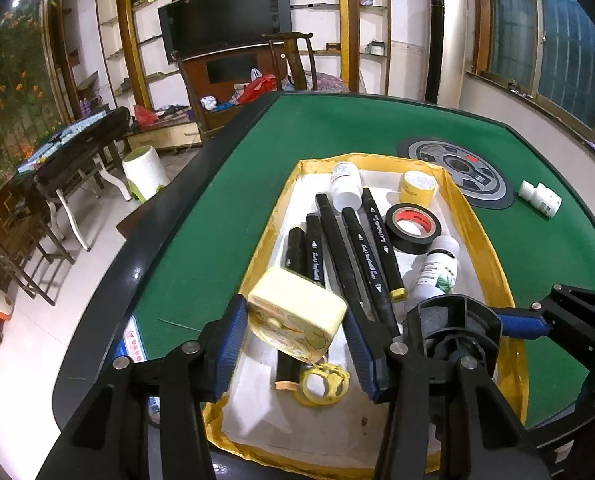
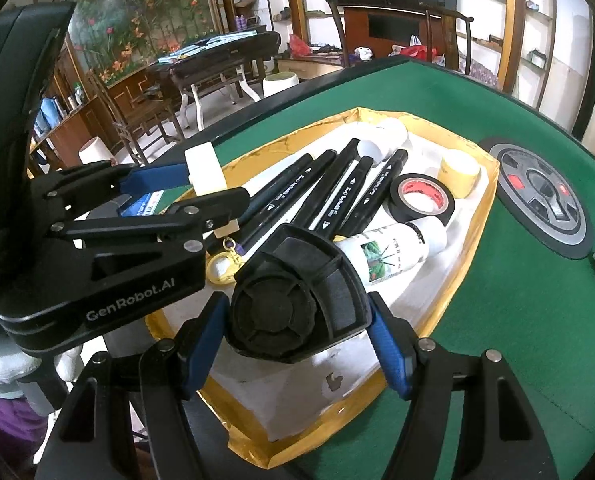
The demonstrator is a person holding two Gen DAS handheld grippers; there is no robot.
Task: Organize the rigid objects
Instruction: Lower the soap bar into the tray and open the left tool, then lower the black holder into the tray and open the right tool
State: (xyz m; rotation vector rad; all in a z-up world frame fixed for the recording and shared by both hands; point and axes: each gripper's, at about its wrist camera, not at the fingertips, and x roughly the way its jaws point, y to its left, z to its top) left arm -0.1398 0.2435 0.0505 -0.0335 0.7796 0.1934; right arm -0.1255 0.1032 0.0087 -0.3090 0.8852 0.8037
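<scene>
Jaws of the left gripper (image 1: 293, 346) clamp a pale yellow case (image 1: 297, 316), angled down over the gold-rimmed tray (image 1: 477, 216) on the green counter (image 1: 225, 208); right gripper (image 2: 297, 344) grips a black fan-shaped object (image 2: 293, 300) beside it, above black markers (image 1: 357, 252).

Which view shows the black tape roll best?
The left wrist view: the black tape roll lies fully visible in the yellow tray. In the right wrist view the roll also shows whole, but more foreshortened.
</scene>
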